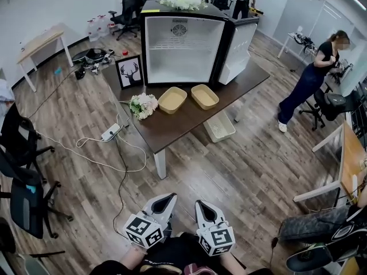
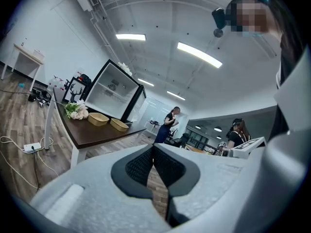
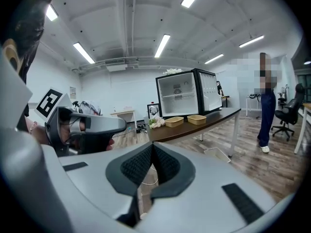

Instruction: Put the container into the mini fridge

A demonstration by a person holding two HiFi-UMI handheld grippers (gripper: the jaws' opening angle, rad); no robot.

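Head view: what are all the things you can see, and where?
mini fridge: one, black with white inside, door open, far end of the table
table: one, dark brown, middle of the room
containers: two, tan, on the table before the fridge
flower bunch: one, white and pink, table's left side
deer picture: one, black frame, left of the fridge
basket: one, white, on the floor by the table
power strip: one, white, on the floor at left
person: one, dark clothes, standing at right
left hand-held gripper: one, grey, shut, empty, bottom
right hand-held gripper: one, grey, shut, empty, bottom
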